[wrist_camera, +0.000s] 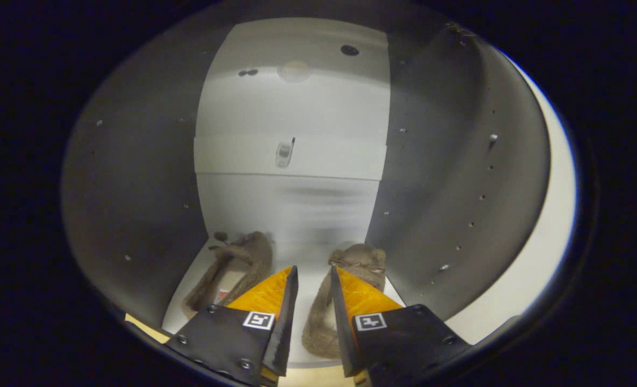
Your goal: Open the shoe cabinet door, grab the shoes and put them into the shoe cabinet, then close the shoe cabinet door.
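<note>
The gripper (314,279) points into the open shoe cabinet (136,177), its 2 wedge-shaped fingers held a little apart with only a narrow gap between the tips, and nothing is gripped between them. Each finger tapers to a flat, sharp edge and carries a small square printed marker near its base. Inside, 2 shoes rest on the pale, smooth cabinet floor (310,301). Both are low slip-on shoes with a soft, fuzzy, brownish surface and rounded toes. The left shoe (232,266) lies just ahead of the left finger, toe toward the back, and its open inside shows a light insole. The right shoe (350,269) lies partly behind the right finger, with a small bow across its toe and its heel reaching toward the front edge of the floor. The 2 shoes sit apart, side by side. The side walls (447,177) look flat and matte grey, dotted with rows of small holes and pegs. The back panel (291,107) is a smooth white board with a faint horizontal seam and a small metal fitting (284,153) fixed at its middle.
</note>
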Motion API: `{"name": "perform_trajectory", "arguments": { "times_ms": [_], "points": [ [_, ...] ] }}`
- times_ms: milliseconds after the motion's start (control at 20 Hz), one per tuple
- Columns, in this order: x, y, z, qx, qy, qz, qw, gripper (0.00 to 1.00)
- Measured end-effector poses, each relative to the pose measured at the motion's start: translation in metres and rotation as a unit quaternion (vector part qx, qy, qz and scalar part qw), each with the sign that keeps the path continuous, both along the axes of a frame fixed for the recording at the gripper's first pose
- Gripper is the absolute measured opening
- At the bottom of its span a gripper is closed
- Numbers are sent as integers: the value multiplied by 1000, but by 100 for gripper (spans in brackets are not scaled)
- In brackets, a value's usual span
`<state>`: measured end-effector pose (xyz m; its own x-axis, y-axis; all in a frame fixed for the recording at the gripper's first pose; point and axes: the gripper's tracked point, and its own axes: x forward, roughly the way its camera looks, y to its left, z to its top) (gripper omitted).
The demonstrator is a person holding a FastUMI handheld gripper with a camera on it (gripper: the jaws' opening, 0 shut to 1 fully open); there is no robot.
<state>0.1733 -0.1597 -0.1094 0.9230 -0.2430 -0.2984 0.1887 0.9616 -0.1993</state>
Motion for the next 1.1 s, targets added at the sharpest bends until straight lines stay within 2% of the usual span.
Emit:
{"name": "perform_trajectory", "arguments": {
  "times_ms": [200, 500, 1100],
  "points": [
    [-35, 2, 30, -4, -46, -11, 999, 40],
    [-110, 4, 76, -19, -106, -19, 994, 40],
    [-322, -33, 121, -24, -148, -13, 989, 40]
  ]
}}
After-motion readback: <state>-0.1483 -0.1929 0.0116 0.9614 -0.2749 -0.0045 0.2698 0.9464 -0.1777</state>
